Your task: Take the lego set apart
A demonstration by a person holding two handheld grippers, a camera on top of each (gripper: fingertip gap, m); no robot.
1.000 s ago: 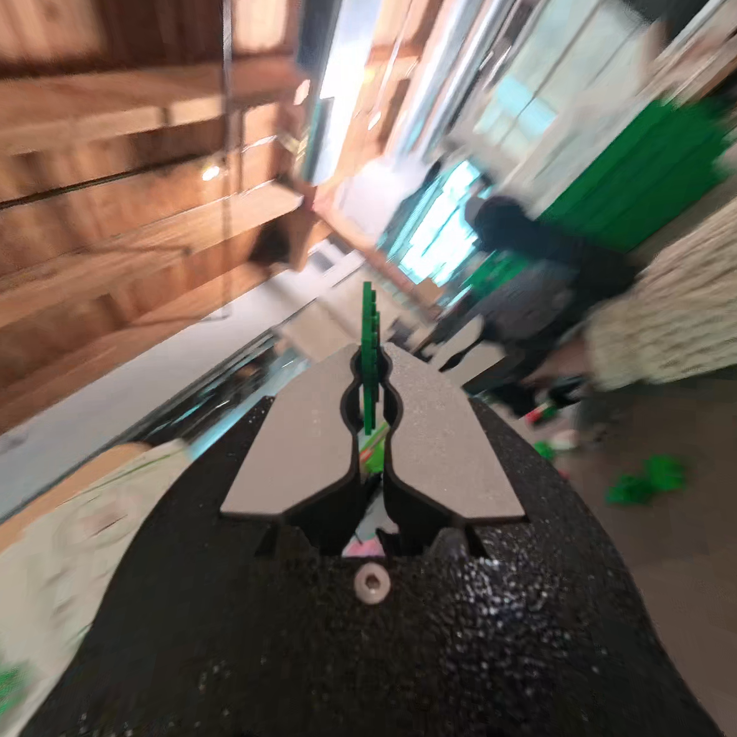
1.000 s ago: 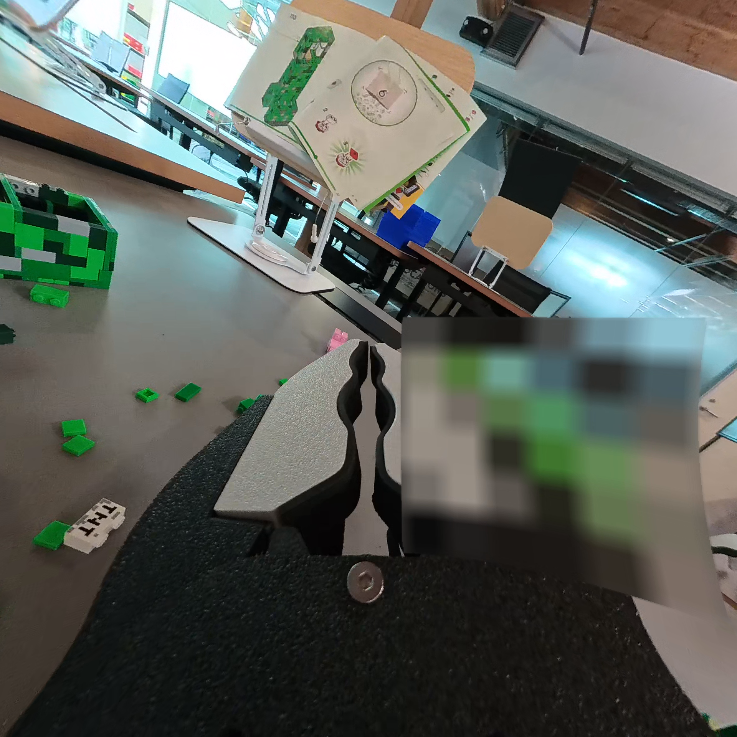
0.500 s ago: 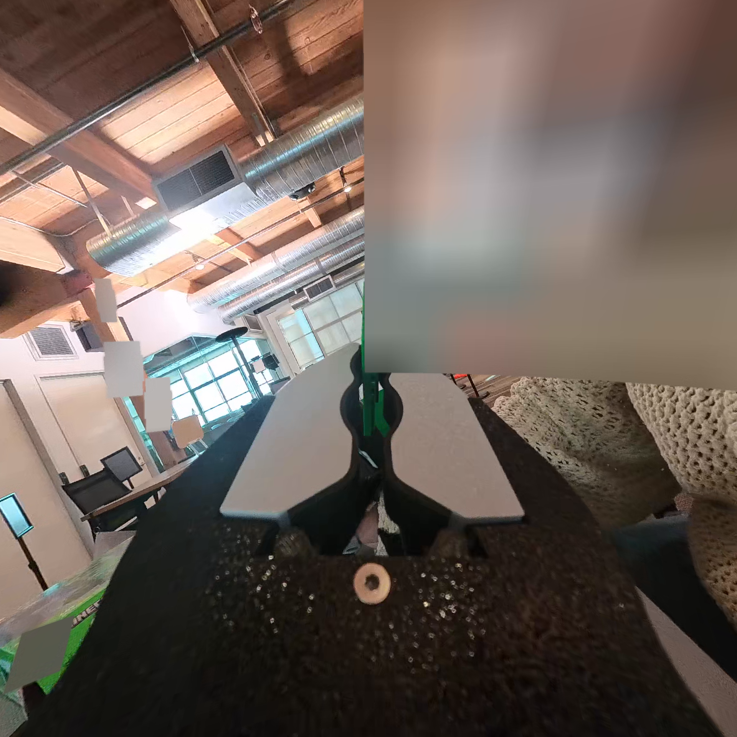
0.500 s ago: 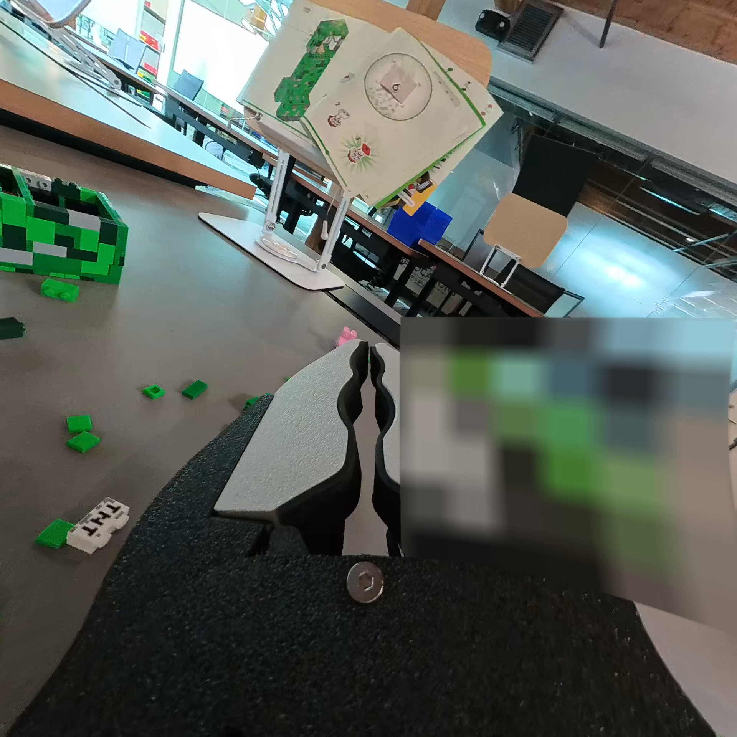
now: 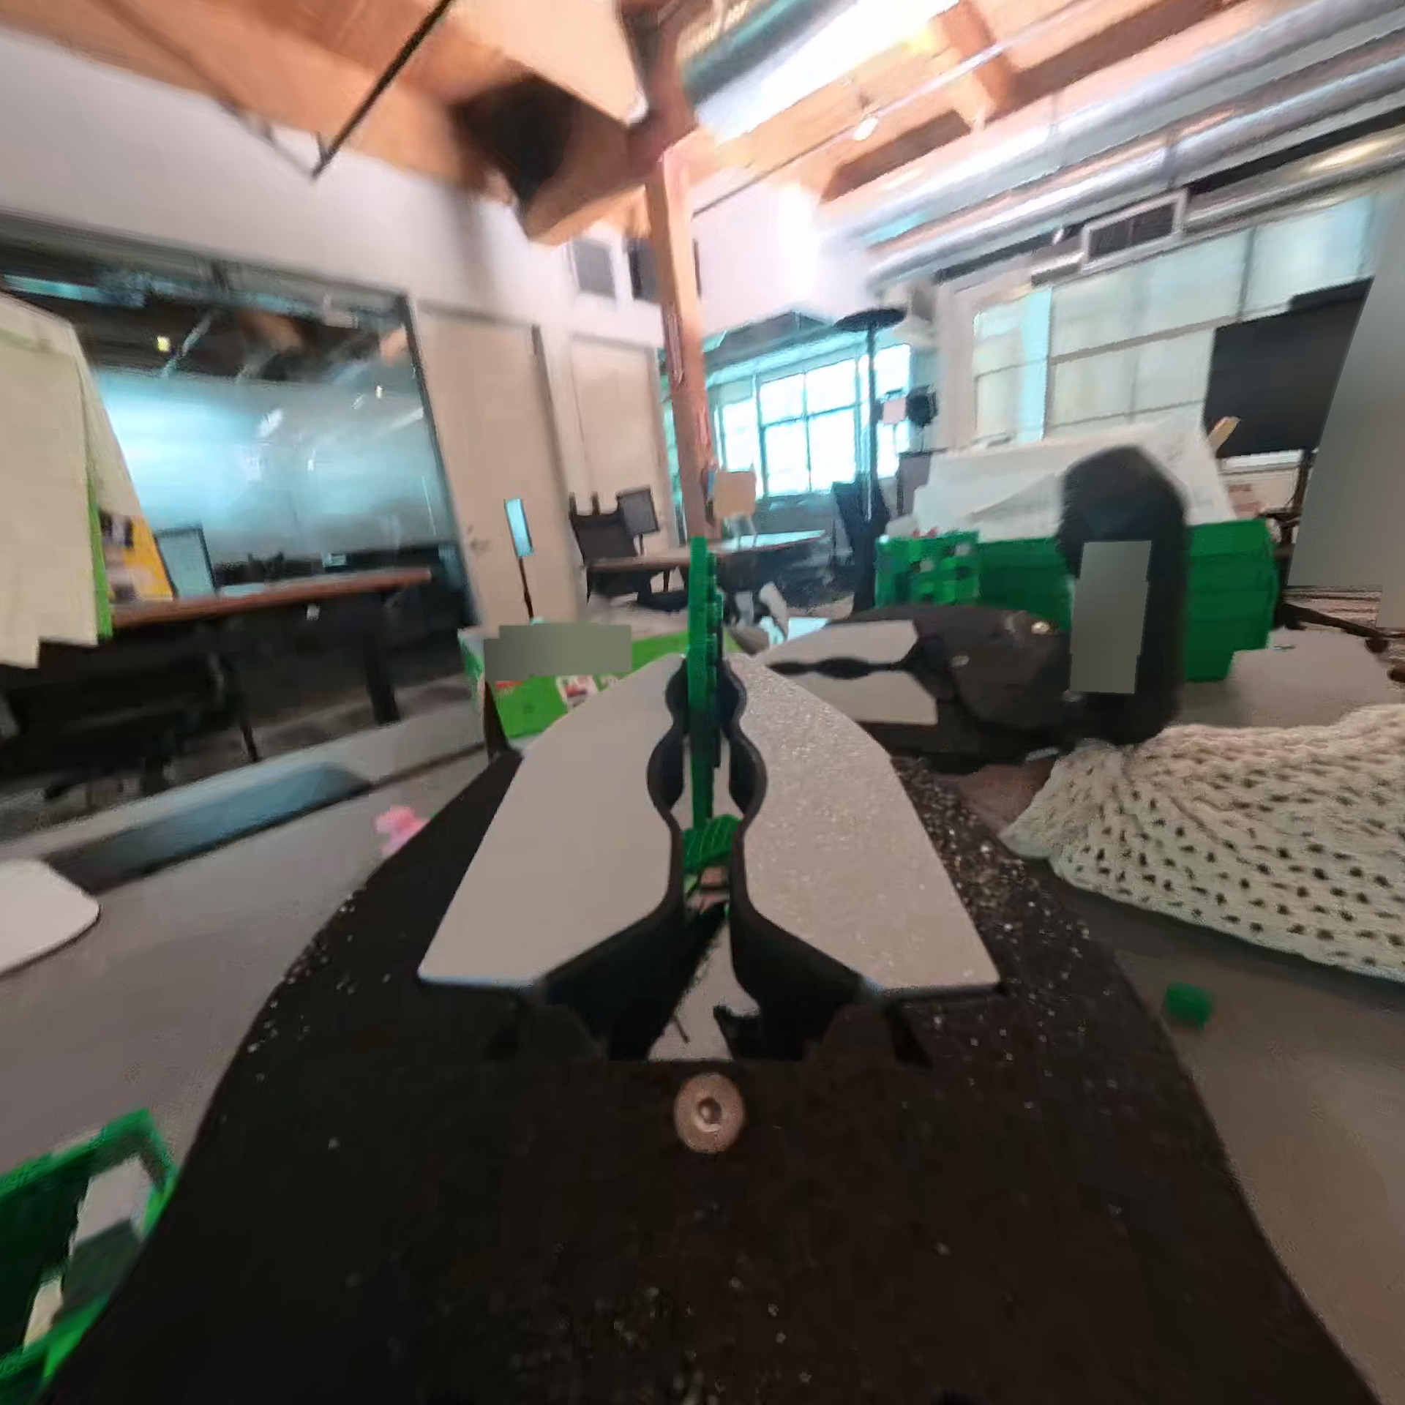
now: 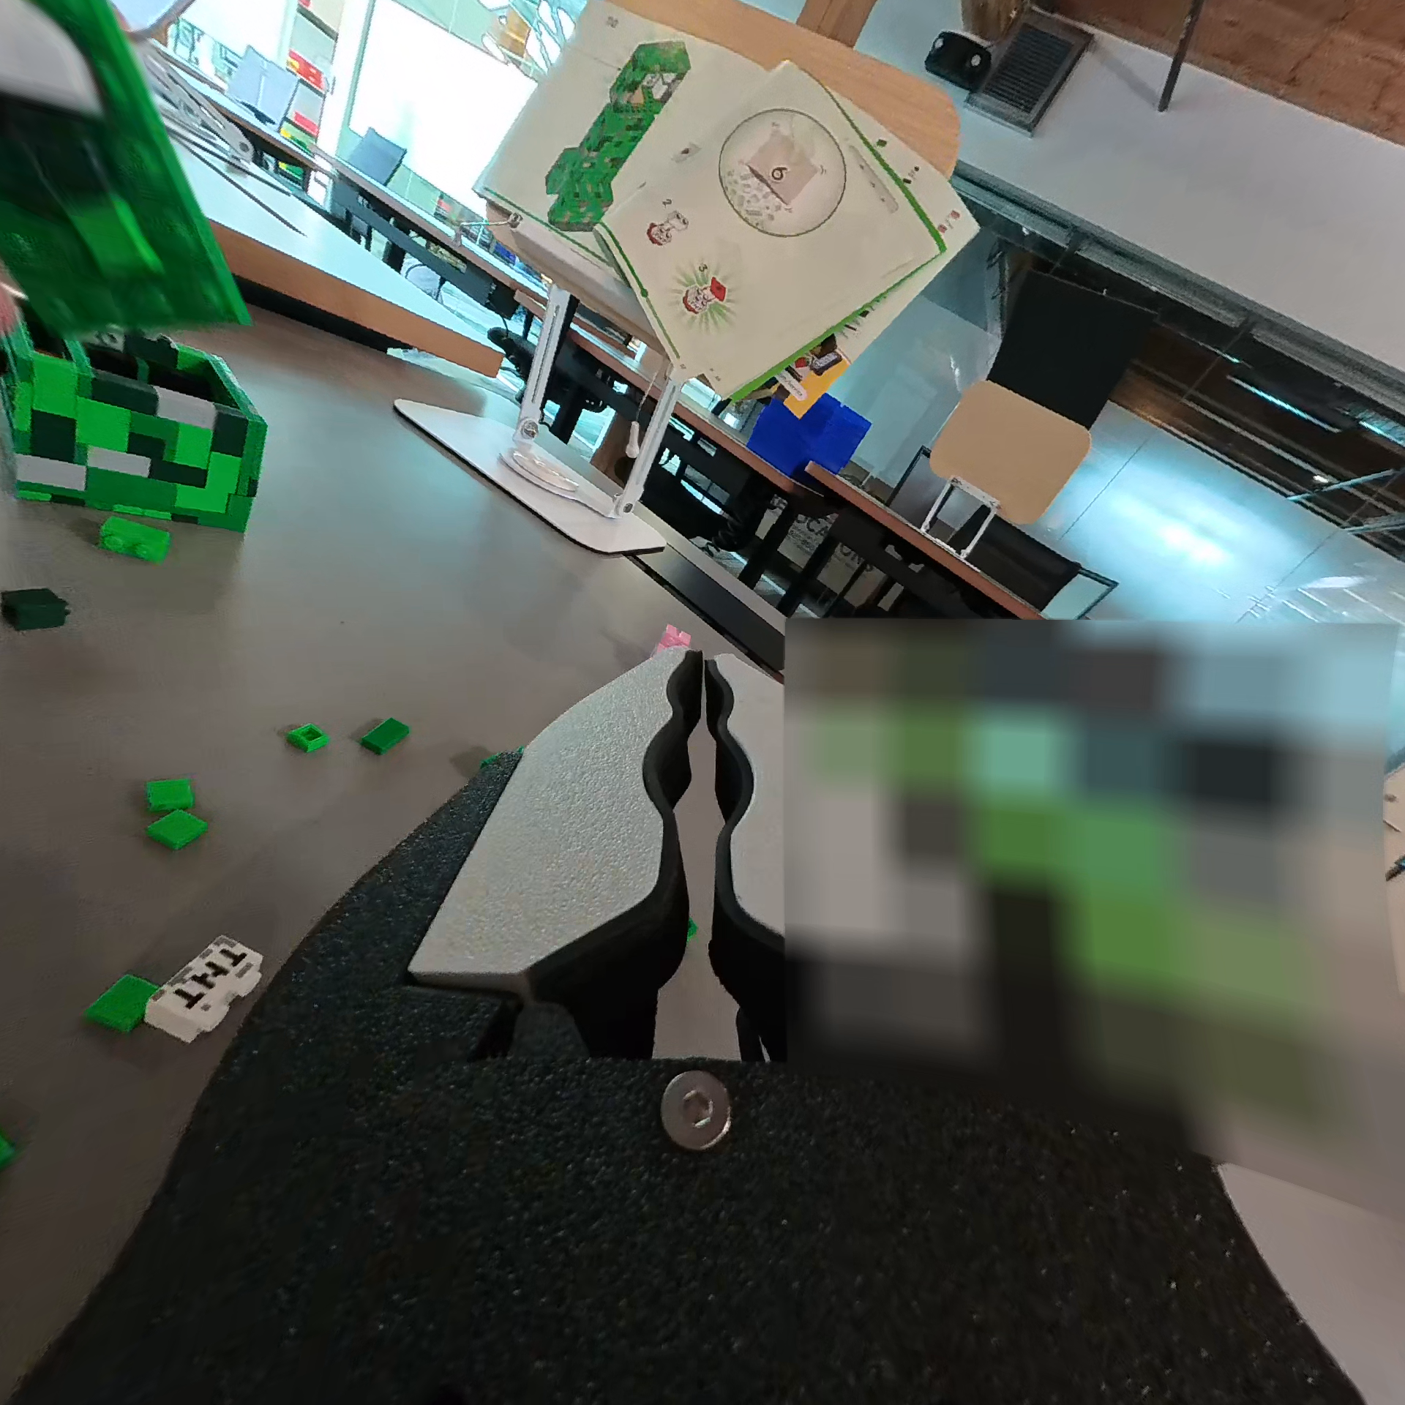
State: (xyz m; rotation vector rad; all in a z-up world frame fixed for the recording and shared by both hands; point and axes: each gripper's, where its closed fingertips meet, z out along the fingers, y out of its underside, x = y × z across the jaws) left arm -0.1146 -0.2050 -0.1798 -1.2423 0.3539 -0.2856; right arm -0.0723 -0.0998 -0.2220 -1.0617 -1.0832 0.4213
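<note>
My left gripper (image 5: pixel 703 673) is shut on a thin green lego plate (image 5: pixel 703 631), held edge-on and upright between the jaws. The same plate shows blurred at the top left of the right wrist view (image 6: pixel 99 190), above the hollow green-and-grey lego box (image 6: pixel 144 448) on the grey table (image 6: pixel 395 593). My right gripper (image 6: pixel 701 663) is shut with nothing between its jaws, low over the table. It also shows in the left wrist view (image 5: pixel 844 673), to the right of my left gripper, with a knitted sleeve (image 5: pixel 1232 836) behind it.
Loose green tiles (image 6: pixel 175 829), a dark brick (image 6: pixel 34 608) and a white printed brick (image 6: pixel 205 988) lie on the table. An instruction booklet on a white stand (image 6: pixel 730 228) rises behind. A green lego block (image 5: pixel 1224 601) and a green box (image 5: pixel 547 692) stand farther off. Across from one pair of fingers to the other is roughly 12 cm.
The left gripper has swung down from pointing at the ceiling to level over the table, still holding the plate. The plate has entered the right wrist view. The right gripper has shifted slightly.
</note>
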